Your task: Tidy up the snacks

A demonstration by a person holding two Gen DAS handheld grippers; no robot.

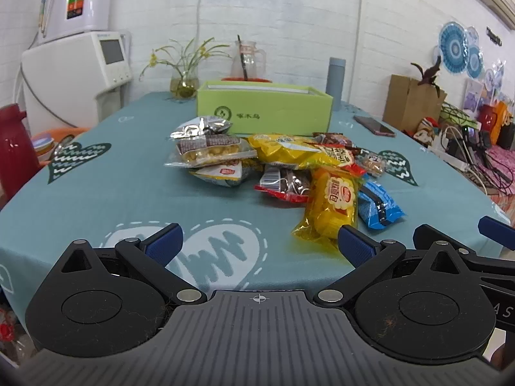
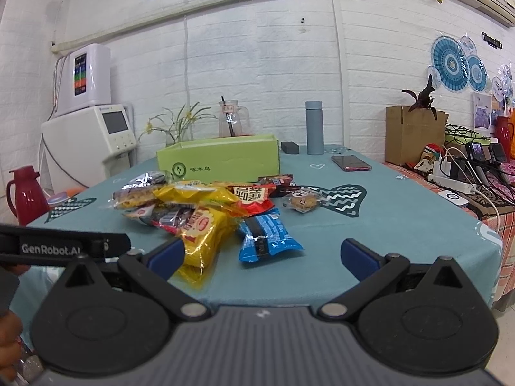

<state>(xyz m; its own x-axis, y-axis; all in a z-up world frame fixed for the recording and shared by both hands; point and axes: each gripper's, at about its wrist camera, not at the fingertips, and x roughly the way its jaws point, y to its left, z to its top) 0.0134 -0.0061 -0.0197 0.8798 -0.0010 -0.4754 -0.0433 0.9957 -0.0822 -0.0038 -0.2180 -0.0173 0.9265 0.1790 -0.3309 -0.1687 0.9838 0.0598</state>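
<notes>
Over on the teal heart-print counter (image 1: 96,199), everything's still in a heap: a pile of crinkly snack packets (image 1: 270,160) sits mid-counter, right in front of an open lime-green cardboard box (image 1: 264,109), which I'd guess is where they're meant to end up. None of them look like they're in it yet, so I'd call this the very start.

Both tools are hanging back at the near edge with nothing in them. Left tool (image 1: 260,244) has its blue pads spread wide, and so does the right tool (image 2: 262,254).

The bit that matters: the closest packet is the yellow see-through bag of cakes (image 1: 331,206). From the left tool it lies ahead and off to the right, with its near end just beside that tool's right pad, long axis running roughly away from the camera. From the right tool the same yellow bag (image 2: 201,238) is ahead-left, touching or overlapping the left pad in the picture. The blue foil wrapper (image 2: 267,238) is just beside it and lies almost dead centre between the right tool's pads, so the right hand looks better placed for that one.

Only the right view shows the round cookie in clear wrap (image 2: 302,201) clearly, plus a small dark block behind the box. The left view shows the silver packets at the pile's far left better.
</notes>
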